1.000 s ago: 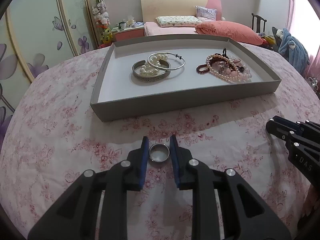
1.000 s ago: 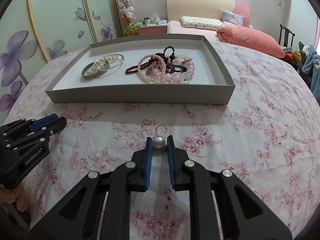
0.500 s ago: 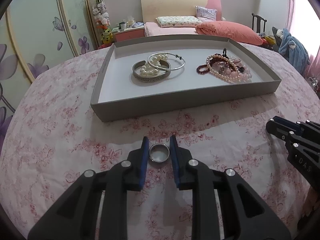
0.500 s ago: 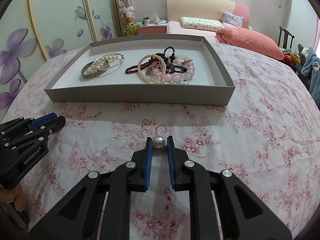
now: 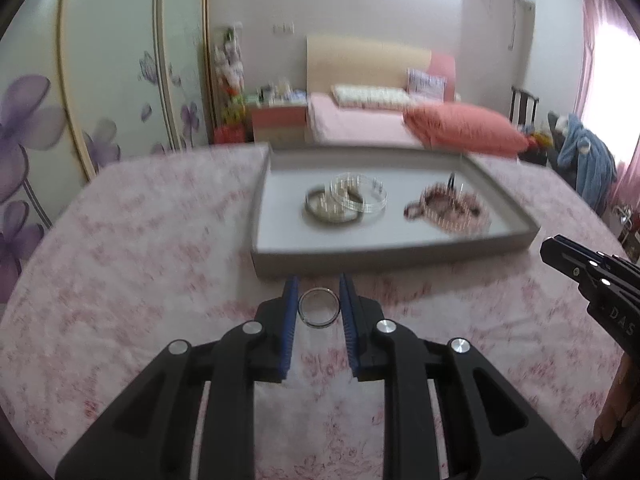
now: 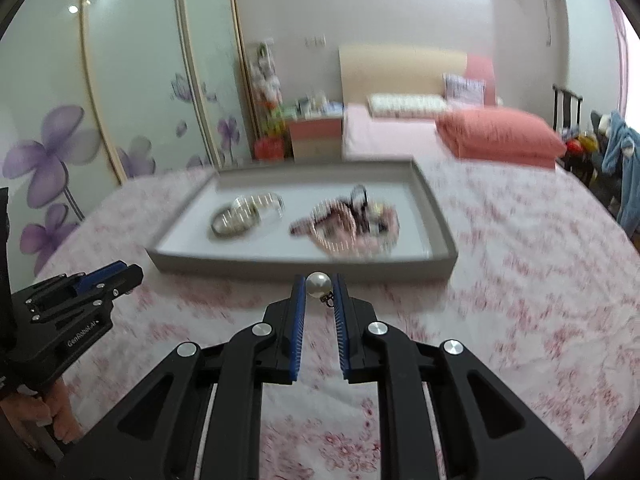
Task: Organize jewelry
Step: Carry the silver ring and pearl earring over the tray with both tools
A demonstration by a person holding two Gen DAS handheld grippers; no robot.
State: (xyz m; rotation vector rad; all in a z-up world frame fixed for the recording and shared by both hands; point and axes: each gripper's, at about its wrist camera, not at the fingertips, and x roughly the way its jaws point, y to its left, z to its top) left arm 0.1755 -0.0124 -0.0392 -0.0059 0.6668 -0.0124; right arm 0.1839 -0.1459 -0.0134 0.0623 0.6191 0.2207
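**Two small pieces lifted, tray ahead**

Item 1 – plain silver metal band ring (image 5: pixel 319 312). Loc: pinched upright betw. the blue ribbed pads of the left gripper (image 5: pixel 319 300), opening facing the camera, off the cloth. Seen from the right wrist view, the left gripper (image 6: pixel 120 276) sits low at left w/ a person's fingers (image 6: pixel 60 416) on its handle.

Item 2 – round white pearl piece w/ small dark metal fitting (image 6: pixel 319 286). Loc: squeezed betw. the blue pads of the right gripper (image 6: pixel 319 286), near the tips, fitting hanging to the lower right. Right gripper (image 5: pixel 560 252) also shows at the right edge of the left wrist view; jaw gap not readable there.

Item 3 – shallow grey rectangular cardboard tray, white floor (image 5: pixel 360 258). Loc: on the pink floral cloth-covered surface (image 5: pixel 140 260), just beyond both grippers. Contents, blurred:
- left grp: silver bangles w/ a pearl strand (image 5: pixel 346 200), overlapping.
- right grp: tangled pink, white & dark red bead bracelets (image 5: pixel 448 208).

Bkgd: bed w/ coral pillow (image 5: pixel 464 132); wardrobe doors w/ purple flower print (image 5: pixel 32 136); blue garment (image 5: pixel 584 160) at right.
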